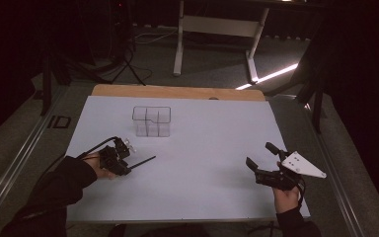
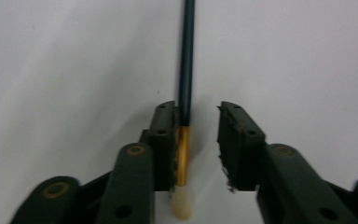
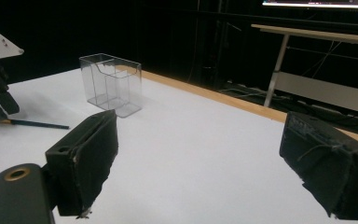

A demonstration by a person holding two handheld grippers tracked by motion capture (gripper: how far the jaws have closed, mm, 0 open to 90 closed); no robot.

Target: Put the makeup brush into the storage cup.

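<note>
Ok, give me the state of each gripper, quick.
Left gripper: open around the pencil on the table, one pad beside its gold band, the other clear of it; not gripped.
Right gripper: wide open, holding nothing.

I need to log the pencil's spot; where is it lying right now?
In the high view the pencil lies on the white table at its near left, between the left gripper's jaws, with the clear organizer farther back.

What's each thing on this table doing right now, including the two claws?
Pencil: lying flat on the table, eraser end between the left claw's jaws.
Left claw: partly open, one pad against the pencil, not clamped.
Right claw: wide open, holding nothing.
Clear organizer: upright, empty.
</note>
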